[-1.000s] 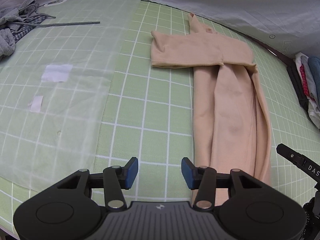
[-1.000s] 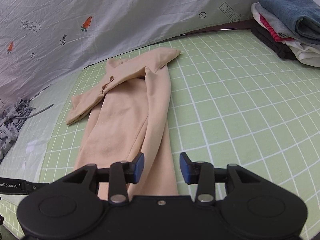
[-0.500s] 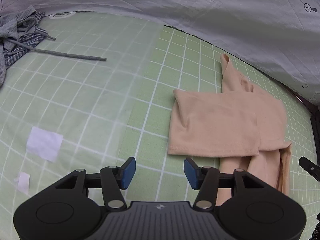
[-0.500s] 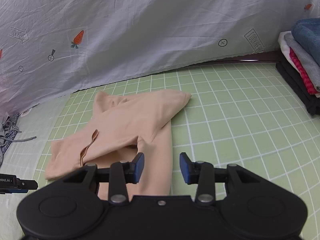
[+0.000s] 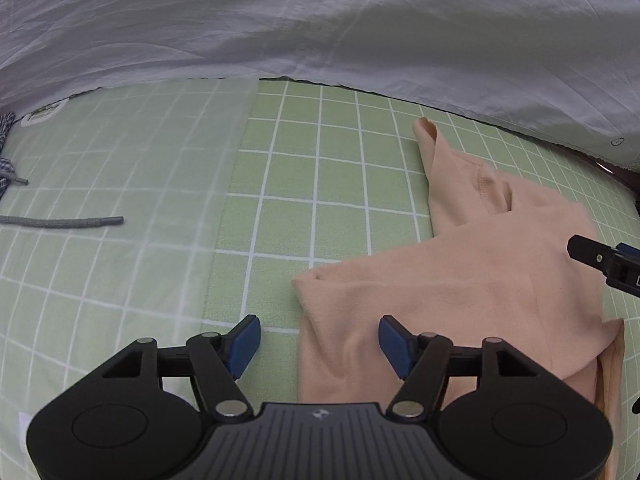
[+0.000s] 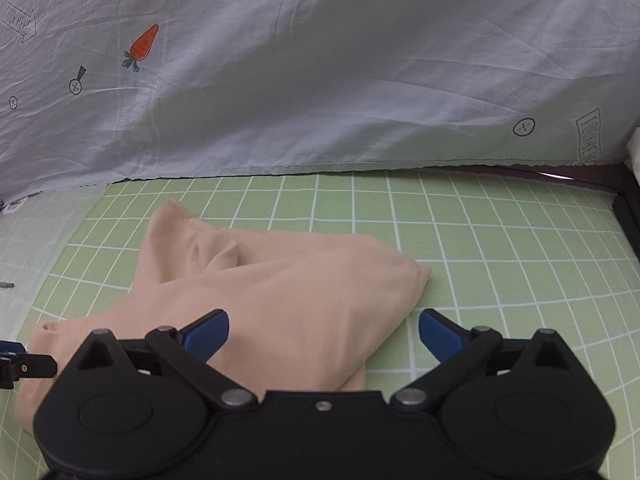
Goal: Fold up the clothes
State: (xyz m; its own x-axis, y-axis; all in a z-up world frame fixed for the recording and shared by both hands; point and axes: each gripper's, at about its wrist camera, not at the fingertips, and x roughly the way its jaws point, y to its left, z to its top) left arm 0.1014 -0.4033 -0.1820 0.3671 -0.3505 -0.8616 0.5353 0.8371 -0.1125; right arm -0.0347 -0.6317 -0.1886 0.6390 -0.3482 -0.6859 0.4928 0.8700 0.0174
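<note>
A peach long-sleeved garment [image 5: 460, 280] lies partly folded on the green grid mat [image 5: 312, 200], its sleeves crossed over the body and its collar toward the back. My left gripper [image 5: 319, 344] is open and empty, just above the garment's left sleeve end. The garment also shows in the right wrist view [image 6: 280, 292]. My right gripper [image 6: 323, 334] is open and empty, over the garment's right shoulder corner. The tip of the other gripper shows at each view's edge.
A white printed sheet [image 6: 320, 80] hangs along the mat's far edge. A grey drawstring [image 5: 60, 222] and a bit of checked cloth [image 5: 6, 132] lie at the left on a translucent sheet [image 5: 120, 200]. A dark raised edge [image 6: 628, 220] borders the mat at right.
Both grippers have moved forward along the garment from its hem end to its collar end. Their jaws have opened wider. The garment lies as before.
</note>
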